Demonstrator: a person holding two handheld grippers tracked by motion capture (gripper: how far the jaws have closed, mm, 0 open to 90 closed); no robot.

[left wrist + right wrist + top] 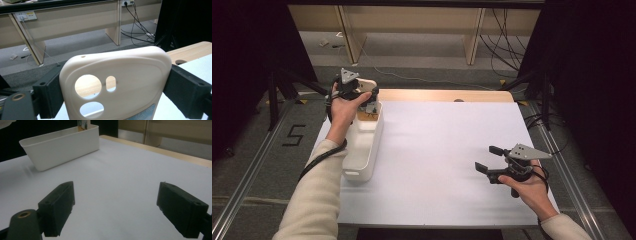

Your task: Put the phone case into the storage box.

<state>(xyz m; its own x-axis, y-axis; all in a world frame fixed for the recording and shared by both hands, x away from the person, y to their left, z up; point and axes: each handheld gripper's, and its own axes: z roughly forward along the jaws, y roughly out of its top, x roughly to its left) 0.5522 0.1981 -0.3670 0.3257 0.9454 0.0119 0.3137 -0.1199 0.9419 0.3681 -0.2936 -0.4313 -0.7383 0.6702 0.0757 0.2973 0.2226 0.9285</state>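
A cream phone case (130, 72) with round camera cut-outs stands upright between the jaws of my left gripper (117, 95), and both pads press on its sides. From above, this gripper (364, 95) holds the case (367, 84) over the far end of a white bin (367, 150) at the table's left side. My right gripper (486, 157) hovers low over the white table top at the front right. Seen along its own jaws, the right gripper (120, 207) stands open with nothing between its pads.
The white bin (62, 145) is long and narrow, with something small and brownish at its far end (368, 116). A white sheet (447, 150) covers the wooden table (442, 95). Behind the table are wooden desk legs and cables on the floor (135, 27).
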